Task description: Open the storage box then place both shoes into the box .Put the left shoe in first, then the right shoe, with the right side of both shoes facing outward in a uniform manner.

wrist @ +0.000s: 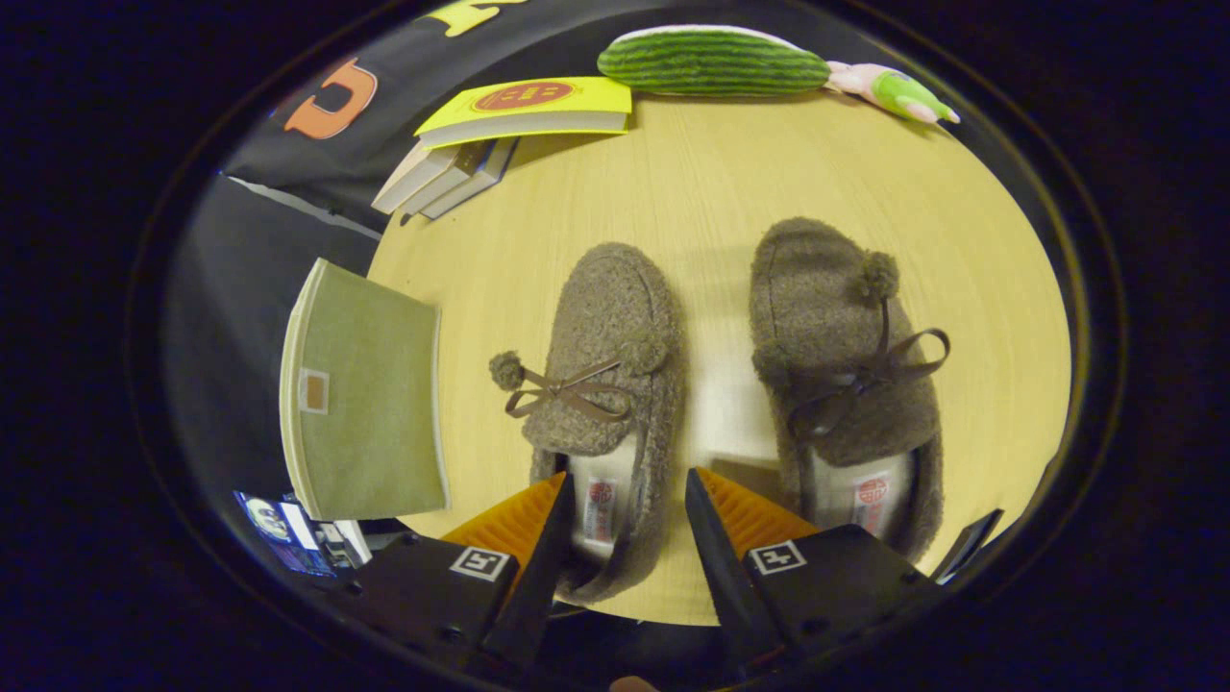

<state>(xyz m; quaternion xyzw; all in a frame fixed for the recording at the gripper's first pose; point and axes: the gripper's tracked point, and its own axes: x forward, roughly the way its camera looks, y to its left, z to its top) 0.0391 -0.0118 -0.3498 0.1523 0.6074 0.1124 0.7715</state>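
The hand-held gripper (625, 495) hangs wide open with nothing in its grasp, its two fingers straddling the heel end of the left fuzzy grey-brown slipper with a ribbon bow and pompom (607, 384), whose heel opening and pale lining lie between the fingertips. At about two o'clock from the fingers lies the right slipper of the same fleecy pair (846, 384), parallel to the first and apart from it on the pale wooden surface (711, 173). At about nine o'clock the olive-green fabric storage box (370, 394) sits at the surface's rim, its lid apparently down. Judging from that, opening the box looks like the step to do first: swing to the lid's near rim, pinch it squarely and lift it clear before returning for the left slipper. Farther off, at eleven o'clock, a yellow book on a stack of books (524, 111); at twelve, a green striped plush cucumber (711, 60).
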